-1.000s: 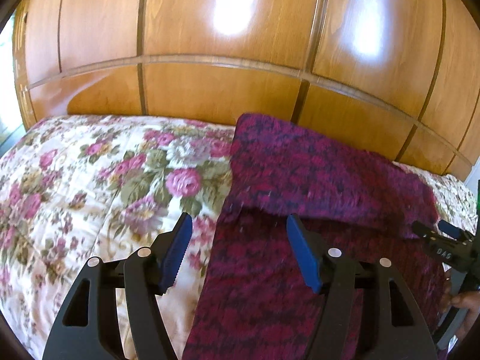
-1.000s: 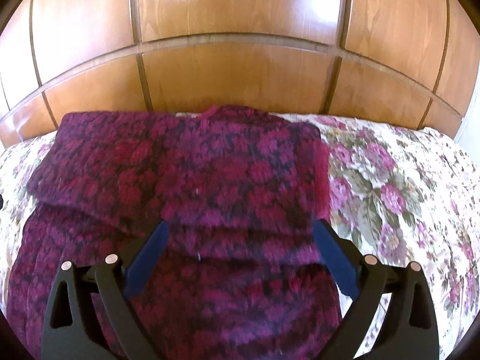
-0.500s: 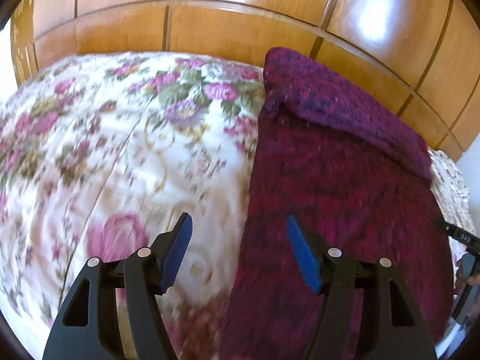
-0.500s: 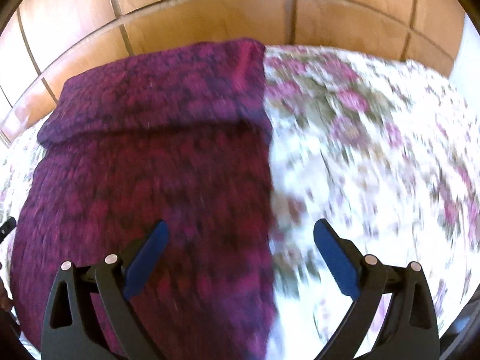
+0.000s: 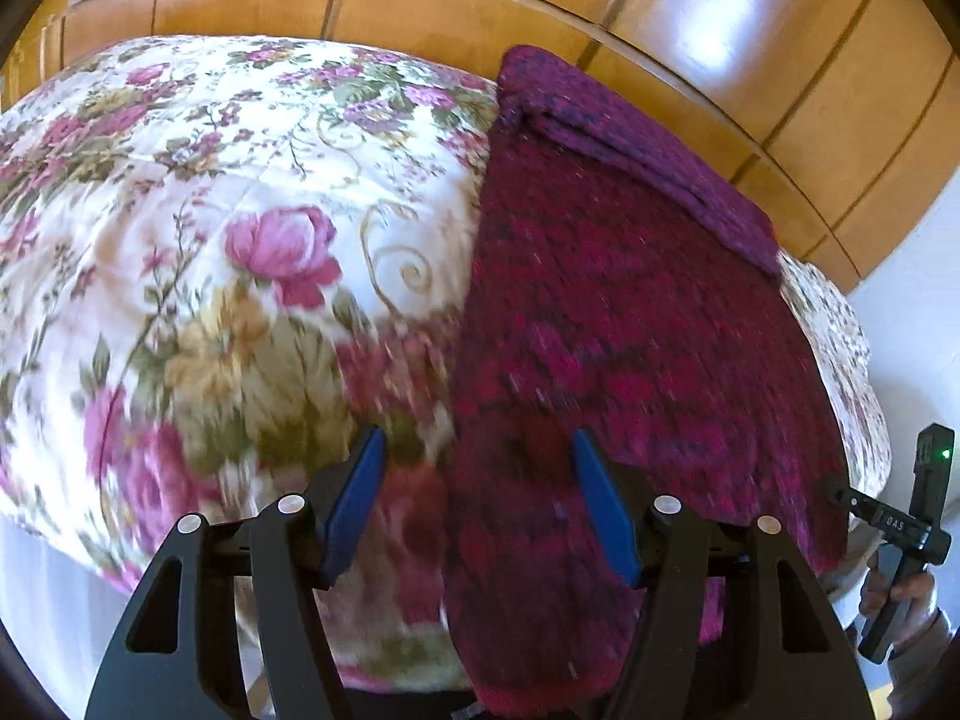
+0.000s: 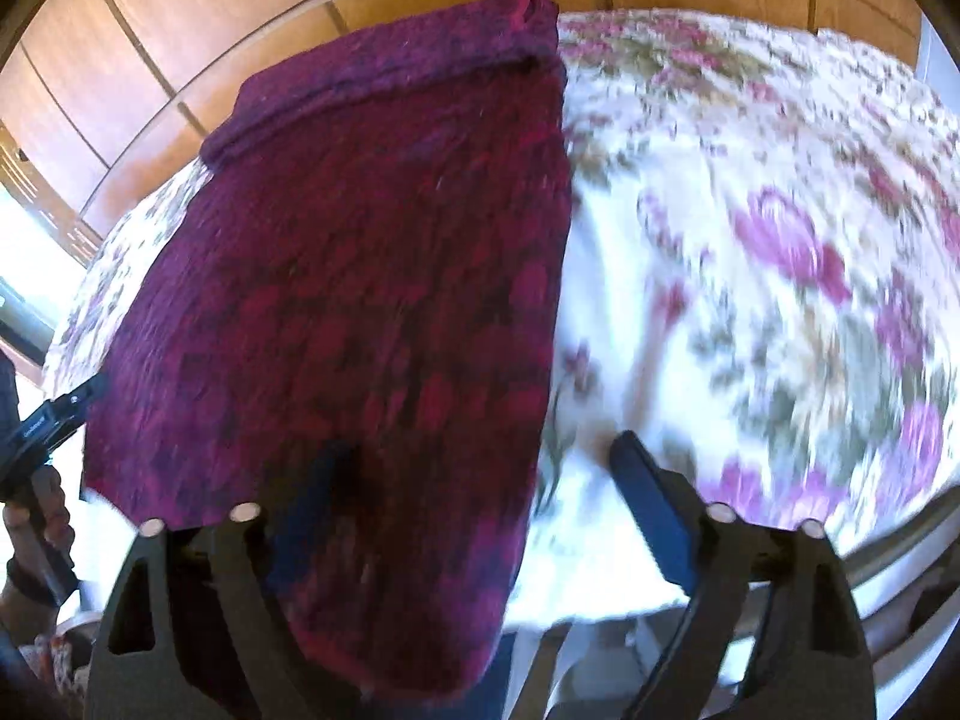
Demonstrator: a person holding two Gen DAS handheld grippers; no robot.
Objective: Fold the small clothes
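A dark red knitted garment (image 5: pixel 630 312) lies lengthwise on the floral bedspread (image 5: pixel 210 240). Its far end is folded over near the wooden headboard, and its near end hangs over the bed's front edge. My left gripper (image 5: pixel 474 498) is open above the near end, with the garment's left edge between the blue pads (image 5: pixel 354 498). In the right wrist view the garment (image 6: pixel 372 252) fills the left half. My right gripper (image 6: pixel 480 498) straddles its right edge, jaws closing, pads not pressing the cloth. Both near views are blurred.
A wooden panelled headboard (image 5: pixel 420 6) stands behind the bed. The bedspread (image 6: pixel 750 210) stretches wide on the right. A hand holds the right gripper (image 5: pixel 900 528) at the frame's edge; the left gripper (image 6: pixel 42 420) shows likewise. A white wall (image 5: pixel 912 330) lies right.
Both grippers have drawn back from the folded far end to the garment's near end and tipped downward. The right jaws have narrowed. The left jaws keep their gap.
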